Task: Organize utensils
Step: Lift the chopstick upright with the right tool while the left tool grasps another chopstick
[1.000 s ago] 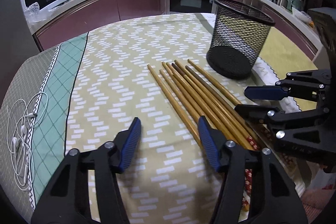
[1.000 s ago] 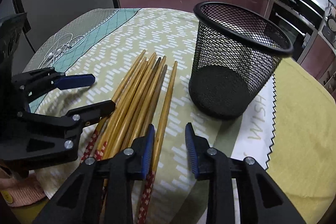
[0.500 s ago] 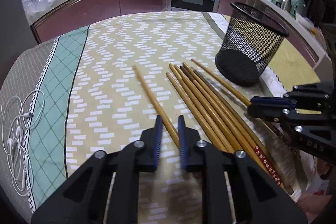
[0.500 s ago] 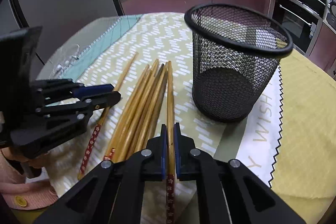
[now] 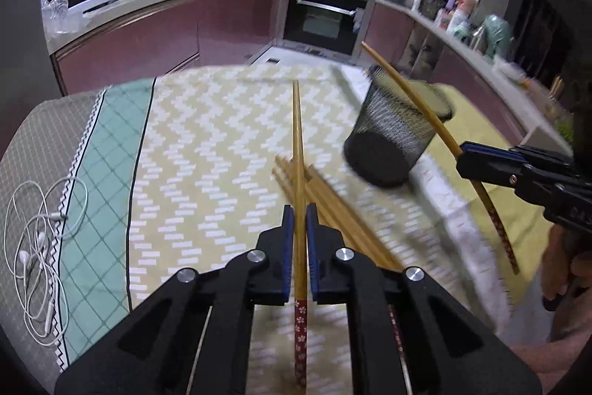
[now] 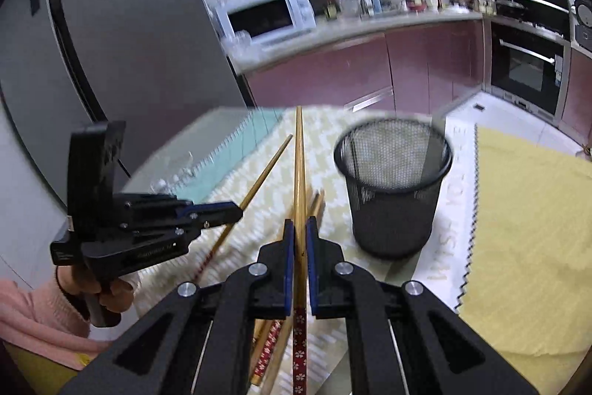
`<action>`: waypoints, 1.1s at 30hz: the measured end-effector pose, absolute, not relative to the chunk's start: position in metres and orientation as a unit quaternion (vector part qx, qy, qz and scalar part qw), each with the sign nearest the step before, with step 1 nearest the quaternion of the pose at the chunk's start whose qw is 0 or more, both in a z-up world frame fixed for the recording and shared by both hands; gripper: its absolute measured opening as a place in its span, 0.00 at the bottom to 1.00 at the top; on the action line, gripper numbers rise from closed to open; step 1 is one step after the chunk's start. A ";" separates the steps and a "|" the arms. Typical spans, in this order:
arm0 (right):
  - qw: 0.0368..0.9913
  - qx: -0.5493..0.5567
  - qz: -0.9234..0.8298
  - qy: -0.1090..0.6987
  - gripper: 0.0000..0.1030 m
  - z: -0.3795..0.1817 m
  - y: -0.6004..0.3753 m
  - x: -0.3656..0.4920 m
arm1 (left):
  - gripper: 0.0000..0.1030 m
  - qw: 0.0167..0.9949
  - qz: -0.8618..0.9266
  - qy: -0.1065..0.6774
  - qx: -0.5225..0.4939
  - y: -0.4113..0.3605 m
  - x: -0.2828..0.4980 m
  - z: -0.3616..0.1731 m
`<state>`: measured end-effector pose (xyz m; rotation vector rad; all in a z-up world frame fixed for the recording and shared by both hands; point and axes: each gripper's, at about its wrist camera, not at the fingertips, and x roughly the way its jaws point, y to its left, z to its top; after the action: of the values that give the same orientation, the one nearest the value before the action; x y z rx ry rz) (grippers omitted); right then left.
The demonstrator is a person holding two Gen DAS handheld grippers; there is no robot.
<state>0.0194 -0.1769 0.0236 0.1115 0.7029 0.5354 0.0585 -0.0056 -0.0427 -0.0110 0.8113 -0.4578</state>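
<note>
My left gripper (image 5: 300, 223) is shut on a bamboo chopstick (image 5: 297, 143) with a red flowered end, held above the table and pointing away. My right gripper (image 6: 300, 234) is shut on another such chopstick (image 6: 299, 165), also lifted. Each gripper shows in the other's view: the right one (image 5: 466, 150) with its chopstick (image 5: 414, 99) tilted across the black mesh cup (image 5: 394, 132), the left one (image 6: 231, 208) with its chopstick (image 6: 264, 169). Several more chopsticks (image 5: 333, 210) lie on the cloth. The mesh cup (image 6: 392, 184) stands upright and looks empty.
White earphones (image 5: 37, 247) lie on the cloth at the left. A yellow mat (image 6: 525, 239) covers the table's right side. The patterned tablecloth (image 5: 207, 154) covers the round table. Kitchen counters and an oven stand behind.
Both grippers, open a second ago, shut on one chopstick each and have lifted them off the pile. The cup looks farther away and lower now.
</note>
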 end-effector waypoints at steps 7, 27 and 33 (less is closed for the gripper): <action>0.912 0.080 0.281 0.287 0.05 0.050 -0.192 0.017 | 0.07 0.902 -0.271 0.333 -0.044 -0.003 0.044 0.011; 0.947 0.100 0.236 0.194 0.05 0.078 -0.211 0.061 | 0.01 0.904 -0.332 0.261 -0.065 -0.035 0.049 0.106; 0.953 0.108 0.219 0.181 0.05 0.077 -0.212 0.099 | 0.01 0.906 -0.342 0.239 -0.067 -0.053 0.069 0.125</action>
<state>0.0991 -0.2116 0.0770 0.2189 0.3688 0.4460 0.0692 -0.0529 0.1251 -0.1392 0.4938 -0.7070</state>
